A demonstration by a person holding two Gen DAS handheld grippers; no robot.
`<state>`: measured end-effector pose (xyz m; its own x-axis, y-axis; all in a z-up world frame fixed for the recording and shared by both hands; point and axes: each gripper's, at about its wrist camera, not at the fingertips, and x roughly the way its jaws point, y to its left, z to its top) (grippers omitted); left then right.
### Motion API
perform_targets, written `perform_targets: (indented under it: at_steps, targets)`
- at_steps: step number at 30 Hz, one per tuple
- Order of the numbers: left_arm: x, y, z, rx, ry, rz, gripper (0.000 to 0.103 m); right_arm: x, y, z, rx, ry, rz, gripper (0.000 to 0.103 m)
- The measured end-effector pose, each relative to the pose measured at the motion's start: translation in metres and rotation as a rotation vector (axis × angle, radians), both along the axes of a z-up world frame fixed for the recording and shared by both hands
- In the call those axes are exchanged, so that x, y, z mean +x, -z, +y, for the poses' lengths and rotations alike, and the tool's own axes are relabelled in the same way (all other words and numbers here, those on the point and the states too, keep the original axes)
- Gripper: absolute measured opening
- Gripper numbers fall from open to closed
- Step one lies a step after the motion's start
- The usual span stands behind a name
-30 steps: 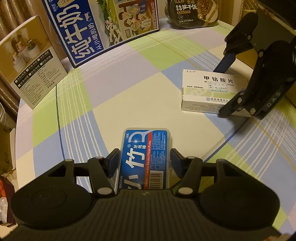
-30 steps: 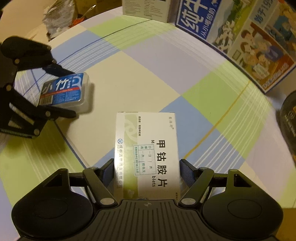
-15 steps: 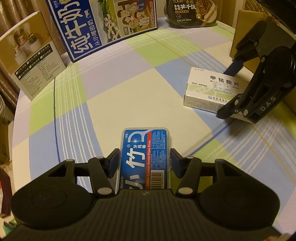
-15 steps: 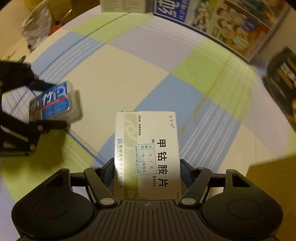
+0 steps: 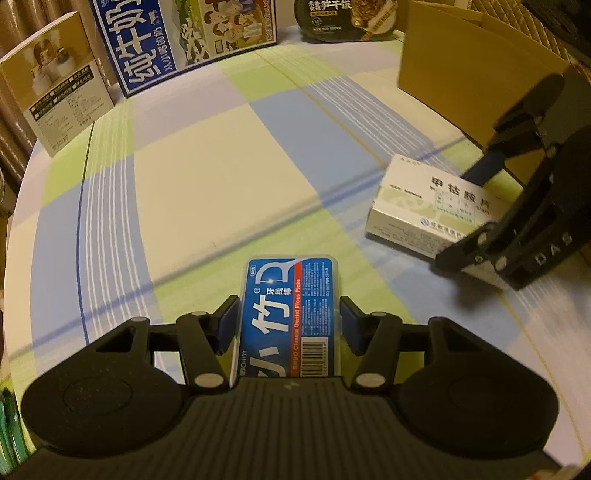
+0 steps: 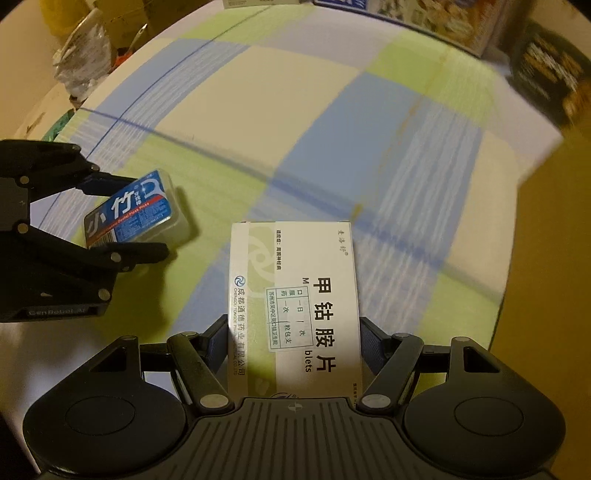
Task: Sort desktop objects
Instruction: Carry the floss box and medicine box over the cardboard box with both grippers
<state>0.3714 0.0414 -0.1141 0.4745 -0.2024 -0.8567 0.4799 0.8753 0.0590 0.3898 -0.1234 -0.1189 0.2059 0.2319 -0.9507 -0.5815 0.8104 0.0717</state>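
Note:
A blue dental floss picks box [image 5: 288, 302] sits between the blue pads of my left gripper [image 5: 284, 317], which is shut on it and holds it just above the checked tablecloth [image 5: 221, 166]. To its right, the right gripper [image 5: 469, 218] is shut on a white medicine box [image 5: 417, 206] printed with black characters. In the right wrist view the medicine box [image 6: 295, 280] lies lengthwise between the pads of my right gripper [image 6: 293, 336]. At the left of that view, the left gripper [image 6: 136, 218] carries the floss box [image 6: 133, 214].
A brown cardboard box [image 5: 461, 74] stands at the right, close behind the right gripper, and fills the right edge [image 6: 546, 258]. A blue milk carton [image 5: 177, 40], a small product box [image 5: 62, 96] and a dark rice bowl [image 5: 343, 18] line the far edge.
Both grippers have carried their boxes across the table towards the cardboard box, which now looms larger. The right gripper has rolled, so the table looks turned in its view. Neither grip changed.

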Motion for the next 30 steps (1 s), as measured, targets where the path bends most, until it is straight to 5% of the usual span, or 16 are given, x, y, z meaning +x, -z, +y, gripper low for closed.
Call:
perform_targets:
  at_steps: [12, 21, 30]
  targets:
    - [-0.058, -0.002, -0.023, 0.031, -0.070, 0.006, 0.052, -0.090, -0.001, -0.036, 0.004, 0.100, -0.126, 0.068]
    - [-0.085, 0.000, -0.020, -0.042, -0.208, 0.032, 0.053, -0.115, 0.008, -0.047, 0.097, 0.135, -0.245, 0.071]
    - [-0.098, 0.005, -0.026, -0.080, -0.283, -0.051, 0.060, -0.122, 0.009, -0.052, 0.145, 0.184, -0.297, 0.071]
